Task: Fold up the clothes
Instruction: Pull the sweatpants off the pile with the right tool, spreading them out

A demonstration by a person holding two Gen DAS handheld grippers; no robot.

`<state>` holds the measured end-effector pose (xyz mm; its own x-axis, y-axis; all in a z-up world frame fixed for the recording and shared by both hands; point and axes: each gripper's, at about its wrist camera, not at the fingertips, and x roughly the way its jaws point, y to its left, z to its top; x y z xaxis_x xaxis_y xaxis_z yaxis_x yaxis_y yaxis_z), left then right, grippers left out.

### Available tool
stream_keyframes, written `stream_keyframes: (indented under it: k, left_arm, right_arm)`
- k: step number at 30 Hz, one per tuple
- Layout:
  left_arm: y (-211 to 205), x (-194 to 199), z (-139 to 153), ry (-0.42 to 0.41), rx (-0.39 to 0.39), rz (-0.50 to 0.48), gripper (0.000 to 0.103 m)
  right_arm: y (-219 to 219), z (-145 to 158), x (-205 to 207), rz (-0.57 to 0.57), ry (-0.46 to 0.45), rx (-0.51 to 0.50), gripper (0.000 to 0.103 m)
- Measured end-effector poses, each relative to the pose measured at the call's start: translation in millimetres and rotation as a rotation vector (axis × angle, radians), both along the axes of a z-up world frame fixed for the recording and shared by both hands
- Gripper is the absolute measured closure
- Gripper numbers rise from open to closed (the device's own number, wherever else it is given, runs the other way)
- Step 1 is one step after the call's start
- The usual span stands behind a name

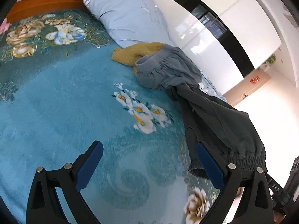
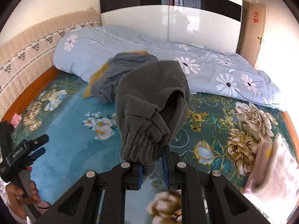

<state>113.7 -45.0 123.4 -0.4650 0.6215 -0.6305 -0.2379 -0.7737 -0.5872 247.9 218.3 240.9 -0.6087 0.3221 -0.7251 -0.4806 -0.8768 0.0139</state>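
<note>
Dark grey trousers (image 2: 149,93) in right hand-held gripper (image 2: 153,165)

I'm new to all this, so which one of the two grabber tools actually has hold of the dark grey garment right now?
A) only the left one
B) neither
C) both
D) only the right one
D: the right gripper is shut on the elastic cuff of the dark grey garment, while the left gripper hangs wide open over the bedspread.

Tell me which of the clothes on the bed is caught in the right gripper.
The dark grey garment, clamped at its elastic cuff by the right gripper. The lighter blue-grey garment and the mustard-yellow one lie untouched by the quilt.
</note>
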Motion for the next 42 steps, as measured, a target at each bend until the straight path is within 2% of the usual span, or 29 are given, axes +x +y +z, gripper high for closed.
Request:
stream_keyframes:
  k: [5, 10, 16, 19, 25, 29, 32, 36, 39, 40, 42]
  left_arm:
    - [-16.3, 22.7, 19.6, 0.042, -0.03, 0.006, 0.003]
    - [-26.9, 33.8, 35.3, 0.064, -0.036, 0.021, 0.003]
    - [-30.1, 42.3, 48.1, 0.072, -0.051, 0.03, 0.003]
    - [-30.4, 44.4, 51.8, 0.065, -0.06, 0.038, 0.003]
    - [-51.6, 44.7, 62.9, 0.067, -0.052, 0.113, 0.003]
    - [-59.0, 40.8, 57.6, 0.046, -0.055, 0.14, 0.003]
    - [-59.6, 39.6, 49.8, 0.026, -0.059, 0.149, 0.003]
    - [-68.6, 34.7, 39.8, -0.014, -0.067, 0.164, 0.003]
    - [-79.5, 30.9, 32.9, -0.051, -0.057, 0.186, 0.003]
    - [-82.7, 29.5, 30.2, -0.068, -0.048, 0.195, 0.003]
    - [-86.0, 27.3, 24.5, -0.101, -0.035, 0.21, 0.003]
  right_arm:
    - [-31.6, 22.5, 31.2, 0.067, 0.076, -0.011, 0.086]
    - [-48.6, 38.6, 62.4, 0.082, 0.143, -0.041, 0.085]
    - [-59.9, 34.0, 82.3, 0.107, 0.147, -0.07, 0.085]
    - [-60.1, 21.7, 65.9, 0.129, 0.127, -0.111, 0.086]
    - [-82.9, -5.2, -3.1, 0.256, 0.01, -0.095, 0.086]
    - [-105.5, -28.5, -40.6, 0.34, -0.047, -0.101, 0.085]
    - [-117.6, -57.7, -67.6, 0.354, -0.101, -0.162, 0.085]
    - [-133.3, -87.2, -85.9, 0.387, -0.156, -0.211, 0.078]
    - [-137.8, -91.1, -81.7, 0.41, -0.157, -0.204, 0.055]
    - [-137.6, -89.7, -78.0, 0.414, -0.157, -0.191, 0.052]
    - [-135.6, -85.5, -69.3, 0.426, -0.152, -0.175, 0.041]
